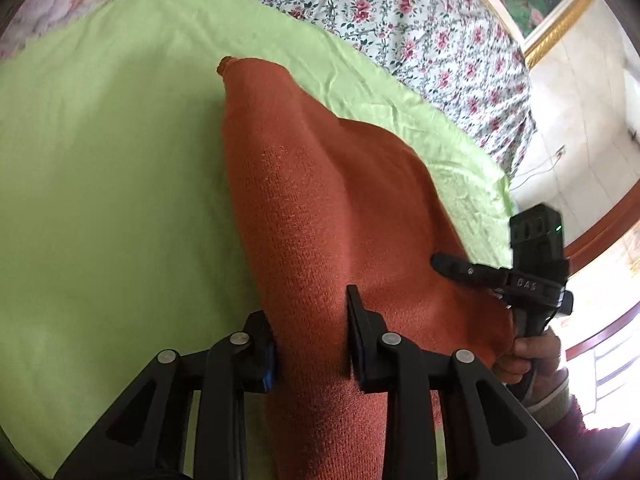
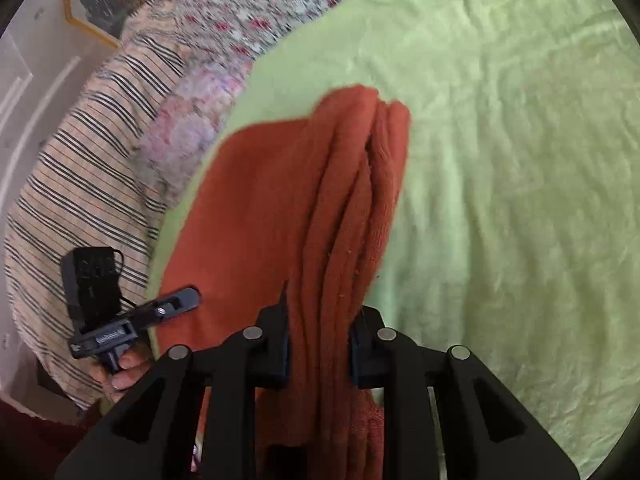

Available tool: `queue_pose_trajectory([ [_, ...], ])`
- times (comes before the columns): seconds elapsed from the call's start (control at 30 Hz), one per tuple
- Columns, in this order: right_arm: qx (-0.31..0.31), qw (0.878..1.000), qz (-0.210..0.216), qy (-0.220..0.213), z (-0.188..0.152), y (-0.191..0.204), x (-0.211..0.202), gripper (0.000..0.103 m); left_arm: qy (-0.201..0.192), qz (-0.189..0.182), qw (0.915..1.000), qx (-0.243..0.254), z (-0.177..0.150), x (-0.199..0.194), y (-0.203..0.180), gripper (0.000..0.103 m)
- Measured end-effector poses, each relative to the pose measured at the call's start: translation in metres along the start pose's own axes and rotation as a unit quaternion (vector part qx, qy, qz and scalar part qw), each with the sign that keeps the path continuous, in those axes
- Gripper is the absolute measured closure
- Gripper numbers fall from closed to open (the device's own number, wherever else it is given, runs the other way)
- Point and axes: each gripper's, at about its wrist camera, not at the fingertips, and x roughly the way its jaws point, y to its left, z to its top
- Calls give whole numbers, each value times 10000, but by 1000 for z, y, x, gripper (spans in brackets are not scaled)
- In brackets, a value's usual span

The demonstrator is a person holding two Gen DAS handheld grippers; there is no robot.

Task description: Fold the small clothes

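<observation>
Left hand-held gripper (image 1: 312, 336) and right hand-held gripper (image 2: 320, 344), each clamped on near edge of rust knit garment (image 1: 320, 200); garment trails ahead onto green bedsheet (image 1: 100, 200), edge raised, probably for folding over.

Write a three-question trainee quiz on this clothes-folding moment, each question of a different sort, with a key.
1. True or false: the left gripper has orange knit fabric between its fingers.
2. Multiple choice: the orange knit garment lies on A) a green sheet B) a wooden table C) a tiled floor.
3. Fill in: in the right wrist view, the fabric in the right gripper is bunched into several ______.

Key: 1 true; 2 A; 3 folds.
</observation>
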Motion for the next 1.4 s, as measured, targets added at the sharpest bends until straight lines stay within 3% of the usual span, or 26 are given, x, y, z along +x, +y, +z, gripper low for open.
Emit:
queue_pose_trajectory([
  [0.07,100,9999,39,10,-3,-4,0,77,43,-71,9999,-63,3,0,3,63],
  [0.2,175,9997,-151,-31,-2,-3,-9,54,10,-50,9998,-210,22,4,13,51],
  [0.37,243,9990,-272,-264,-9,-3,-30,53,-175,18,9990,-403,66,8,37,50],
  [0.5,332,9984,-244,-384,-15,0,-41,53,-35,-24,9974,-726,110,39,57,50],
  [0.6,335,9983,-221,-428,-17,5,-47,53,-58,129,9963,-852,139,62,67,57],
  [0.67,311,9983,-212,-456,-18,7,-50,53,-89,195,9960,-868,154,71,71,81],
  [0.83,250,9982,-197,-512,-19,12,-59,53,-338,619,9950,-711,184,70,67,84],
  [1.03,153,9981,-220,-563,-15,16,-56,53,-652,818,9935,-439,168,38,47,81],
  [1.1,129,9980,-226,-572,-13,19,-53,53,-625,864,9935,-401,160,34,45,70],
  [1.17,121,9982,-205,-558,-11,21,-49,53,-524,897,9932,-530,160,38,52,52],
  [1.27,69,9984,-176,-538,-10,29,-44,53,-289,626,9936,-891,164,50,70,48],
  [1.33,15,9984,-135,-545,-11,35,-44,53,-158,567,9934,-984,167,61,78,51],
  [1.4,-24,9984,-148,-541,-13,38,-44,53,-124,569,9944,-877,170,69,79,74],
])
